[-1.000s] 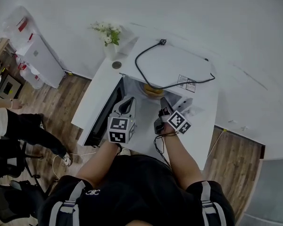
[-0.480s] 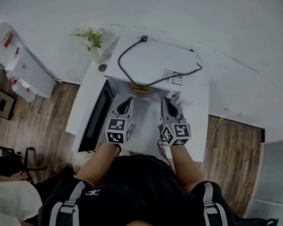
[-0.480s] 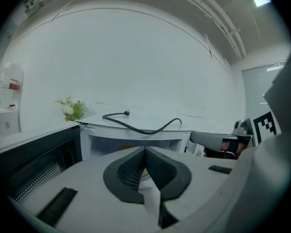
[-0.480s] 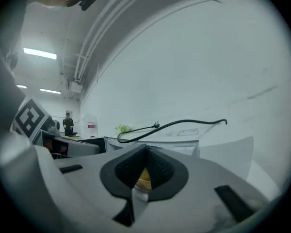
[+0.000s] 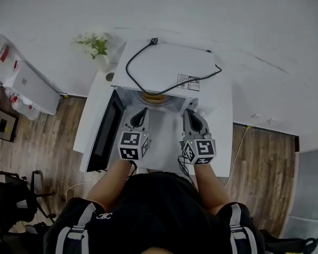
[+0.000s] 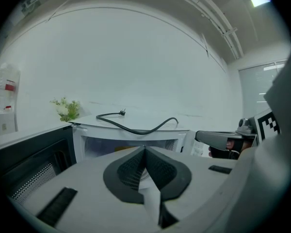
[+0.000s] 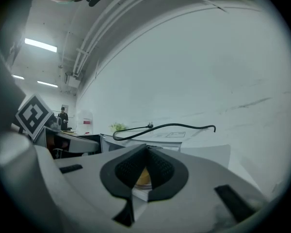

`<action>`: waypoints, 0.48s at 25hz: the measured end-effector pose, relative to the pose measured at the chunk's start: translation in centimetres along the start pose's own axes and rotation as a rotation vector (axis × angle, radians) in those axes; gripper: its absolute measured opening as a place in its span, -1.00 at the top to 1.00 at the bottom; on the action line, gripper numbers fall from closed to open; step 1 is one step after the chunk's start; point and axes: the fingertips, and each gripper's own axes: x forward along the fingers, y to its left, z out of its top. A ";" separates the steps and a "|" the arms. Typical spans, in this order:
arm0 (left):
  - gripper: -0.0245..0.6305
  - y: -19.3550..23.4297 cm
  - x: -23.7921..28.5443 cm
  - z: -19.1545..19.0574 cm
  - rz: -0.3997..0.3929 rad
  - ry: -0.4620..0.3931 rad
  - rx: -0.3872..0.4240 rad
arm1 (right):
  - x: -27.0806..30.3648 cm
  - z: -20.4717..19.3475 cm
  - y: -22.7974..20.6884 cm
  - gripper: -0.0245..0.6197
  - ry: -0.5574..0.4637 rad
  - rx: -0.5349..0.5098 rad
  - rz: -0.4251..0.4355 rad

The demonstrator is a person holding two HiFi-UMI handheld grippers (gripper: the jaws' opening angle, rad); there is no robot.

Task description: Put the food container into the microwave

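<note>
food container [image 5: 154,97] inside microwave [image 5: 164,70] | door [image 5: 107,132] open | left tool [image 5: 140,112] closed, empty | right tool [image 5: 192,114] closed, empty

The microwave [image 5: 169,67] casing is seen as smooth and white with a dull sheen, and the cord [image 5: 135,81] on top of it looks like matt black rubber. The microwave's open door [image 6: 31,176] is lined with dark perforated mesh. Beneath the microwave, the table [image 5: 90,120] is smooth and white. Left of the microwave, the floor [image 5: 47,136] is laid in brown wood-grain planks. The left gripper [image 6: 144,148] is moulded in matt grey plastic, with finely textured black pads [image 6: 128,171].
</note>
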 end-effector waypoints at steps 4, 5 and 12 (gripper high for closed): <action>0.89 0.2 -0.3 0.2 0.002 -0.008 -0.001 | 0.0 -0.1 0.1 0.92 0.004 0.013 -0.004; 0.89 0.2 -0.3 0.2 0.003 -0.009 -0.001 | 0.0 -0.2 0.2 0.92 0.006 0.015 -0.004; 0.89 0.5 -0.8 0.2 -0.002 -0.014 -0.005 | 0.0 -0.5 0.7 0.92 0.020 0.034 -0.003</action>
